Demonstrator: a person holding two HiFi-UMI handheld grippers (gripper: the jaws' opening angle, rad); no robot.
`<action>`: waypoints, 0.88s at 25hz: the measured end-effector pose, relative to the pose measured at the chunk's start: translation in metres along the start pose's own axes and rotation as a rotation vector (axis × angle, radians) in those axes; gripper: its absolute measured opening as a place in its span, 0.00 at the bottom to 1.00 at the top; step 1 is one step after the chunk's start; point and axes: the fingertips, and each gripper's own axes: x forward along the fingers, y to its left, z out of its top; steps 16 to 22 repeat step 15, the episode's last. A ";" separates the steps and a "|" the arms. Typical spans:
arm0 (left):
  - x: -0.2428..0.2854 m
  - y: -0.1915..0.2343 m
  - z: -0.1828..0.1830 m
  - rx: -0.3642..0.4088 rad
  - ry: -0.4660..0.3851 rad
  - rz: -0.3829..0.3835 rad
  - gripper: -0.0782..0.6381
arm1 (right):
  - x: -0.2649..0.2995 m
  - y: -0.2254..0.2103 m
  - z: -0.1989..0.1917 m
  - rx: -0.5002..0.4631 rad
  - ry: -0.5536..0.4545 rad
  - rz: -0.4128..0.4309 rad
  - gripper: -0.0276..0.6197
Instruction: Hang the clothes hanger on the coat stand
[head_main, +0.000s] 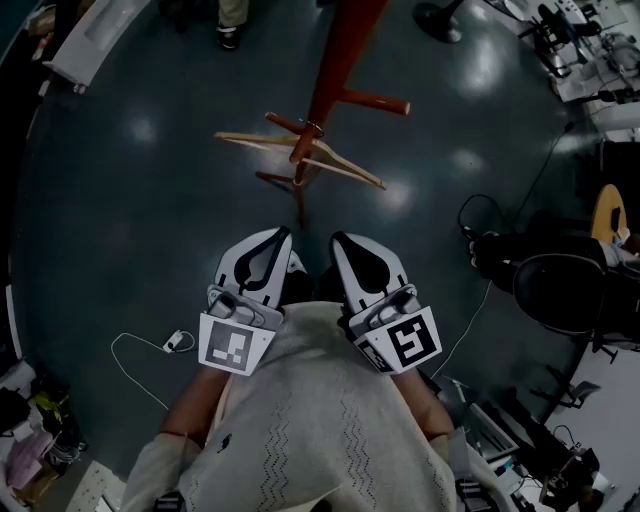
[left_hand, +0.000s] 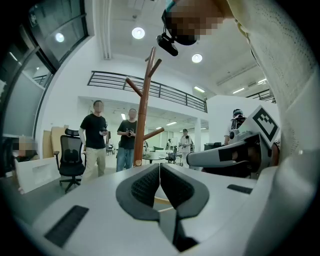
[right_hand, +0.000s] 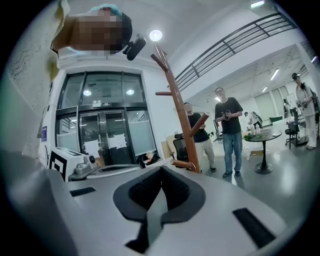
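The red-brown coat stand (head_main: 340, 60) rises from the dark floor ahead of me. A light wooden clothes hanger (head_main: 300, 150) hangs on one of its lower pegs, level and free of both grippers. My left gripper (head_main: 282, 235) and right gripper (head_main: 338, 240) are held side by side close to my chest, well short of the stand. Each one's jaws are together with nothing between them. The stand's trunk (left_hand: 142, 115) shows beyond the left gripper (left_hand: 159, 167), and the same trunk (right_hand: 180, 115) stands beyond the right gripper (right_hand: 161, 170).
Two people (left_hand: 95, 140) stand behind the stand beside a black office chair (left_hand: 70, 160). A white cable with a plug (head_main: 178, 342) lies on the floor at my left. A black chair (head_main: 560, 290) and cables are at my right, and a round table (right_hand: 262, 150) stands further off.
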 end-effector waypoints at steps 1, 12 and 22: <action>0.001 -0.001 -0.002 -0.003 0.000 0.000 0.13 | -0.001 -0.001 -0.003 0.002 0.010 0.005 0.07; -0.011 -0.002 0.000 -0.017 -0.017 0.015 0.13 | -0.005 0.009 -0.003 -0.029 0.033 0.029 0.07; -0.016 -0.002 -0.002 -0.020 -0.023 0.022 0.13 | -0.004 0.015 -0.006 -0.038 0.030 0.037 0.07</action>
